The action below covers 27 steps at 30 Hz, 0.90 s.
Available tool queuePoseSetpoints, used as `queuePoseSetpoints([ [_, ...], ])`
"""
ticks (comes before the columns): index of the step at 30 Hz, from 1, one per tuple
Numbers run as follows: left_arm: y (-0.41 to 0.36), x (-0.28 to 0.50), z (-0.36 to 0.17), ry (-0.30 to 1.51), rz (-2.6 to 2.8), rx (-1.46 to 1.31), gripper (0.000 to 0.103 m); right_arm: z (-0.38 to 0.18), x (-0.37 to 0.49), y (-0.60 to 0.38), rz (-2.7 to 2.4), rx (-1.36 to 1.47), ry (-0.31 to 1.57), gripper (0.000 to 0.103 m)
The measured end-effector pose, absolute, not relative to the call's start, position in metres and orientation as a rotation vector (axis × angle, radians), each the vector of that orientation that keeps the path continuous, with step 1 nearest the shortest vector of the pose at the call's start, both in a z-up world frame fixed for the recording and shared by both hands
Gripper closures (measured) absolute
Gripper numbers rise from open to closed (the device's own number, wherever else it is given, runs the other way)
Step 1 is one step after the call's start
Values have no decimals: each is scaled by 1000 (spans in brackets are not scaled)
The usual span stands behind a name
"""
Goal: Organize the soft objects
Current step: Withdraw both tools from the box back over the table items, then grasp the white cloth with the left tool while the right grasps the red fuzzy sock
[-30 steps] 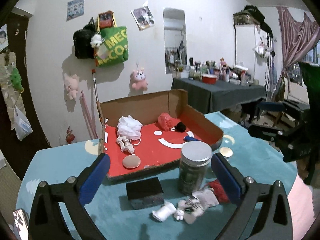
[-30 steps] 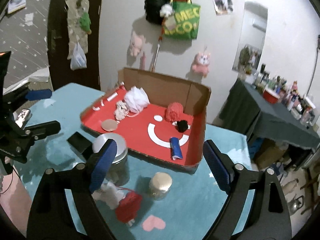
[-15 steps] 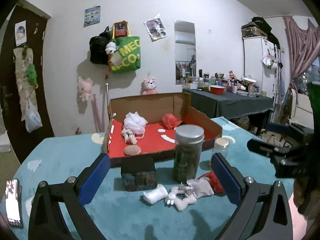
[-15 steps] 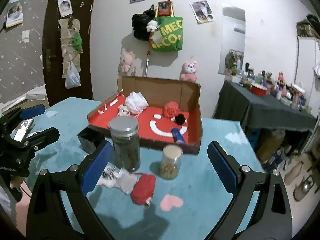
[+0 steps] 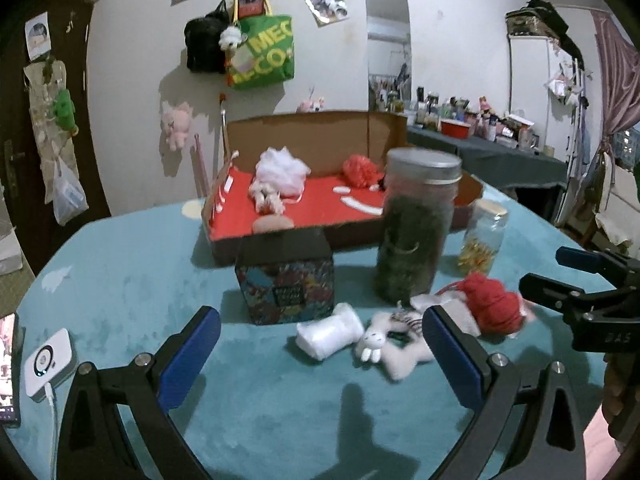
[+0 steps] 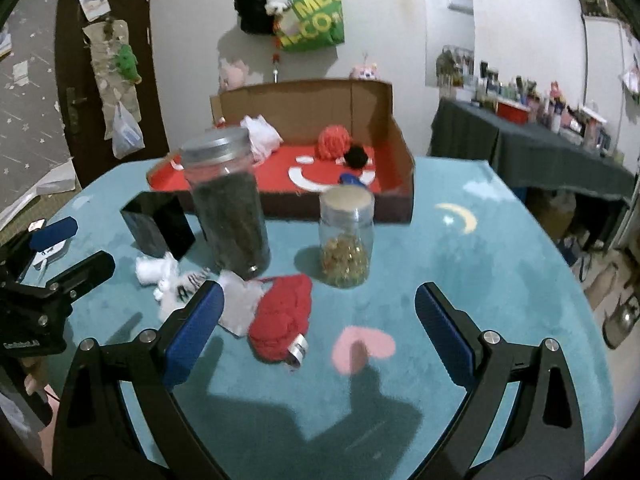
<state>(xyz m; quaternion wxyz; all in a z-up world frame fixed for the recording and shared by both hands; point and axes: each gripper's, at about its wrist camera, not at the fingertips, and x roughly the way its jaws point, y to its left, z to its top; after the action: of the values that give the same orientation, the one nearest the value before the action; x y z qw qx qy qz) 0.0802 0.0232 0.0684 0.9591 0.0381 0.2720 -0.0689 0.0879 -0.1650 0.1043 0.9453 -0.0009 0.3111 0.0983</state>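
From your left wrist view, your left tongs (image 5: 320,336) stand wide open and hold nothing, poised low over the teal plush-covered table (image 5: 120,280). Between their blue pads lie a small white rolled cloth (image 5: 330,331) and a white plush rabbit with striped cloth (image 5: 390,342), touching each other. Just right of them sits a red knitted yarn bundle (image 5: 494,305). Behind these soft things stand a square box with a colourful patterned side (image 5: 287,284) and a tall clear jar with a metal lid and dark contents (image 5: 416,226), blocking the straight way to the red-lined cardboard tray (image 5: 320,216). A shorter glass jar of golden bits (image 5: 482,236) stands right of the tall one. In the tray lie a white fluffy puff (image 5: 282,168) and a red pompom (image 5: 360,170). A white rounded device with a cable (image 5: 48,364) rests near the left edge.

From your right wrist view, your right tongs (image 6: 318,312) gape wide and empty above the table. The red bundle lies just inside the left pad, with the grey-white cloth beside it. The two jars stand behind, and a pink heart print (image 6: 364,348) marks the cover between the pads.
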Motion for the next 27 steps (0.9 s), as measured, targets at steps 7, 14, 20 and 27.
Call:
queuePoseSetpoints([
  [7, 32, 98, 54, 636, -145, 54, 1, 87, 101, -165, 201, 8, 699, 5],
  [14, 33, 114, 47, 727, -160, 77, 10, 82, 112, -160, 194, -12, 743, 5],
  [20, 36, 128, 40, 795, -197, 39, 25, 77, 122, -154, 226, -29, 785, 6],
  [27, 40, 134, 32, 851, -254, -24, 67, 70, 129, -150, 290, -18, 832, 48],
])
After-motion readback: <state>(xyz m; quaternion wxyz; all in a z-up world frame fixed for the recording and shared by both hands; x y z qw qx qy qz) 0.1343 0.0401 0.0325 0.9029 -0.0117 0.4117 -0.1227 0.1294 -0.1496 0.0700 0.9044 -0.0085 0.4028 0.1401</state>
